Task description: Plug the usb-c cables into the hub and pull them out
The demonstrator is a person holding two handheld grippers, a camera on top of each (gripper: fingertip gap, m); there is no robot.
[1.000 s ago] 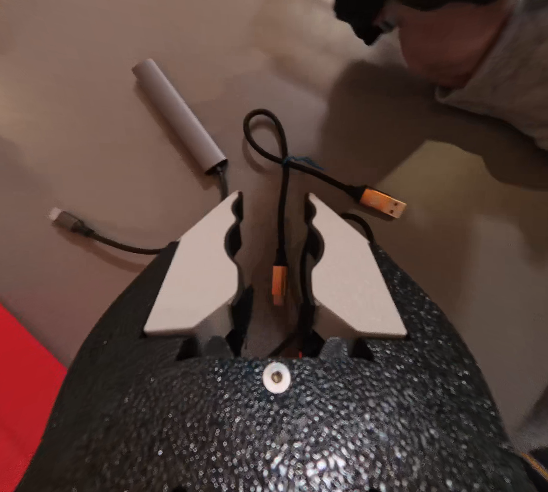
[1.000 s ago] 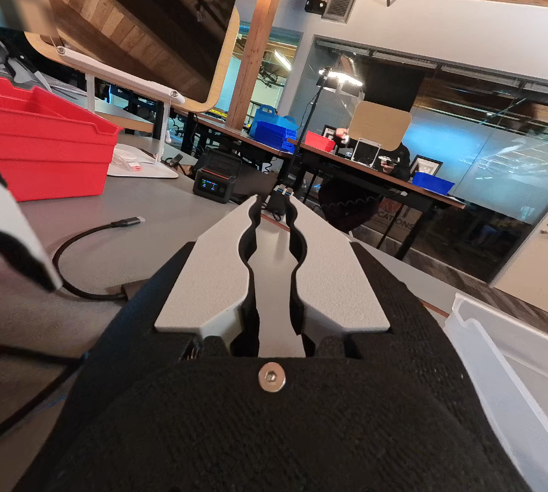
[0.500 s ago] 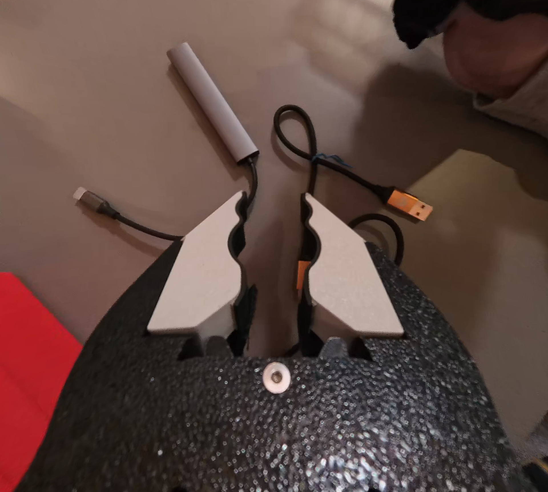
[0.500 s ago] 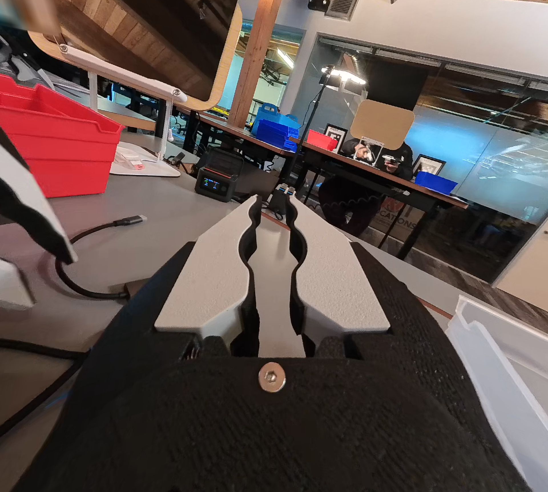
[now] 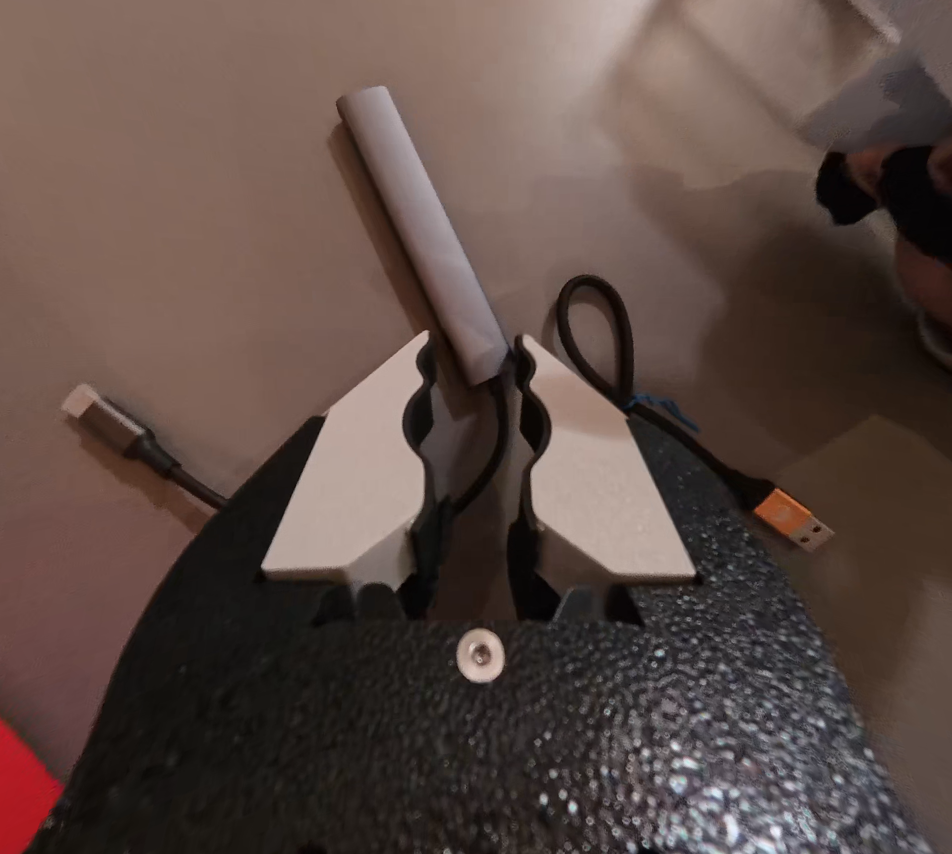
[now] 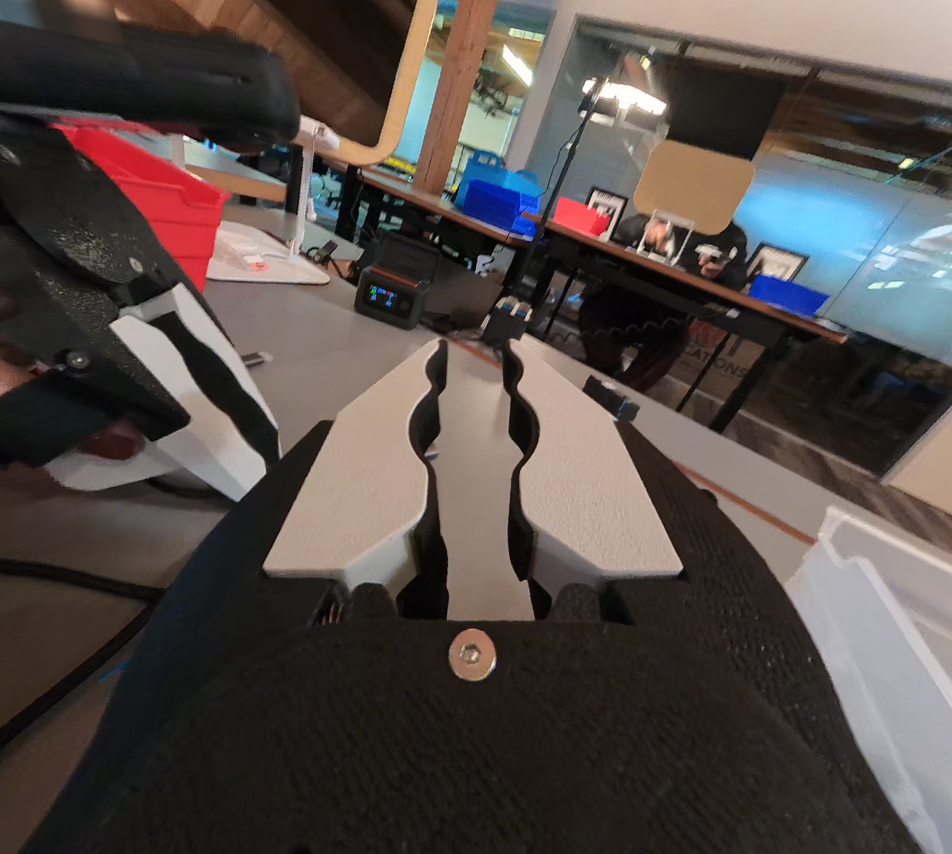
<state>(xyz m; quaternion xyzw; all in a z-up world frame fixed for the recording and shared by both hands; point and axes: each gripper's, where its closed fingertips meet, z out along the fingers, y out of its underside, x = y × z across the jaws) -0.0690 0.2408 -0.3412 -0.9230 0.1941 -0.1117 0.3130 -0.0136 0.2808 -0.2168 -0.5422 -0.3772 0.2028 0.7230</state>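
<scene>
Two grippers show, both w/ jaws spread and nothing pinched. Left gripper [image 5: 474, 350] looks down on the bench [image 5: 180, 82]; its jaws straddle the near end of the hub [image 5: 417, 232], a slim grey bar lying flat and angling away up-left. Can't tell if the jaws touch it. Hub's own black lead [image 5: 489, 448] runs back btwn the jaws, goes under the gripper body and comes out at left, ending in a grey plug [image 5: 103, 422] lying loose on the bench. Just right of the jaws lies a black cable [image 5: 597, 314], looped, w/ a blue tie [image 5: 654, 404] where it crosses itself; its orange plug [image 5: 788, 517] rests on the bench, apart from the hub. Red bin corner at lower left edge. Farther right, blurred: a dark shape and pale cloth, prob. the person.

Right gripper [image 6: 474, 355] is held low over the bench, pointing across the room. Left gripper sits close at its left, tipped down. White bin [image 6: 876, 623] at near right. Red bin [image 6: 165, 206] behind the left gripper. Small black device [image 6: 391, 296] w/ lit screen further on. Beyond: another table w/ blue bins [image 6: 494, 201] and a seated person [image 6: 680, 252].
</scene>
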